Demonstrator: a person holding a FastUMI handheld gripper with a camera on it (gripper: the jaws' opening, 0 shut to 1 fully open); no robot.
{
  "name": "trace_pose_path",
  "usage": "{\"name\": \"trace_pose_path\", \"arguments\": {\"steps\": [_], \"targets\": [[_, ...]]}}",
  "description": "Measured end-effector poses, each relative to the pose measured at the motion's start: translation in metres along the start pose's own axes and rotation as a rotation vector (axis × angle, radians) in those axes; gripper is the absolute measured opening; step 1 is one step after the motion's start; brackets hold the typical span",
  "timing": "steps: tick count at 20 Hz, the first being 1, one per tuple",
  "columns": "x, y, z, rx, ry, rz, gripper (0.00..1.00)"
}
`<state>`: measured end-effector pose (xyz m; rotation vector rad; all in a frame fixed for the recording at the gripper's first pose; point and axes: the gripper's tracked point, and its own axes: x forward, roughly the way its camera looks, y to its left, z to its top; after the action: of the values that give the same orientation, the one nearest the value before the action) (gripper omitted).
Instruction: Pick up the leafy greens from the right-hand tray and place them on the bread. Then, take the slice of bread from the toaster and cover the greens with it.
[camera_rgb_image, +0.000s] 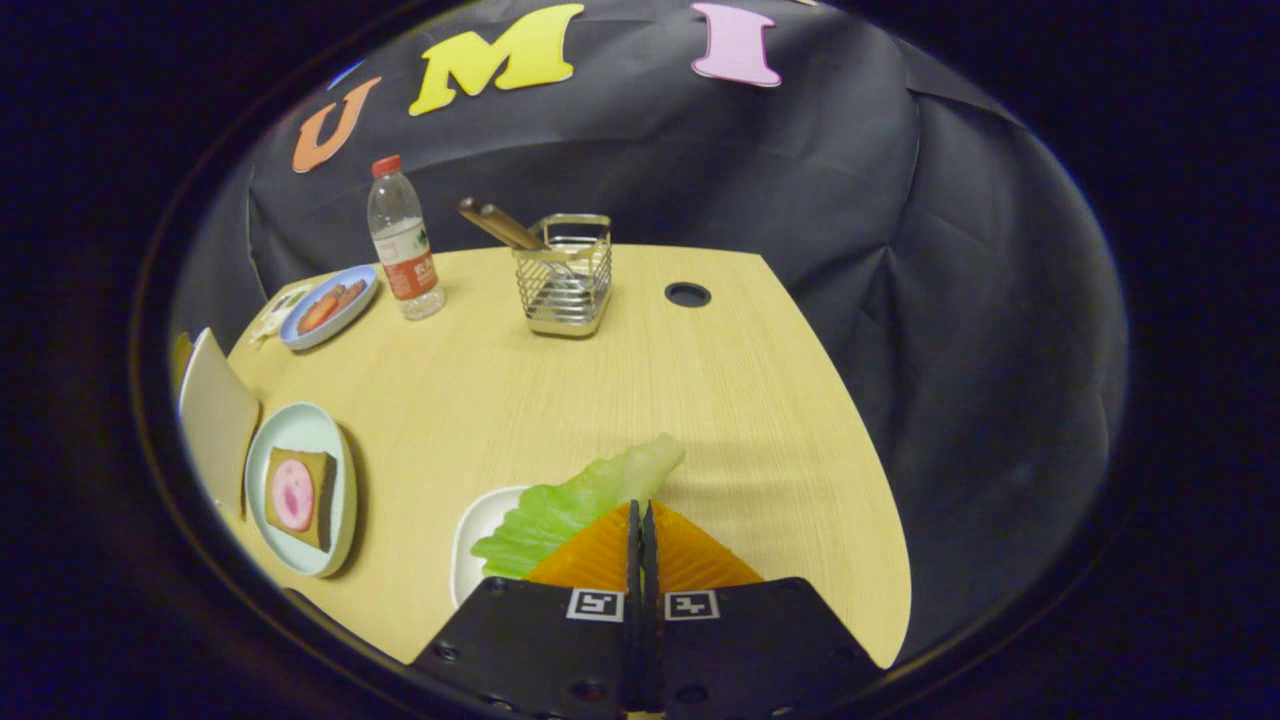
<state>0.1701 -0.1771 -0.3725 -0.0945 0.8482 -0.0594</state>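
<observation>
A pale green leaf of leafy greens (575, 500) sticks out to the left and ahead of my gripper (641, 512), whose two orange fingers (690, 555) are closed tight together on its edge. The leaf hangs above a small white tray (478, 545) just left of the fingers. Farther left, a light green plate (300, 425) carries a slice of bread (320, 490) topped with a round pink slice of meat (292, 496). A cream-coloured toaster (215, 415) stands beside that plate at the far left; I cannot make out a slice in it.
At the table's back stand a water bottle with a red cap (403, 240), a wire utensil holder (565, 270) with wooden handles, and a blue plate of food (330, 305). A round cable hole (687, 294) lies near the far edge. The table's edge curves away on the right.
</observation>
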Motion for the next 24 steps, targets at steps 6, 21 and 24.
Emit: {"name": "trace_pose_path", "arguments": {"steps": [6, 21, 24], "targets": [[-0.070, 0.045, 0.023, -0.016, -0.091, 0.008, 0.00], [-0.169, 0.266, 0.021, -0.123, -0.130, 0.182, 0.00], [-0.169, 0.307, 0.017, -0.123, -0.107, 0.232, 0.00]]}}
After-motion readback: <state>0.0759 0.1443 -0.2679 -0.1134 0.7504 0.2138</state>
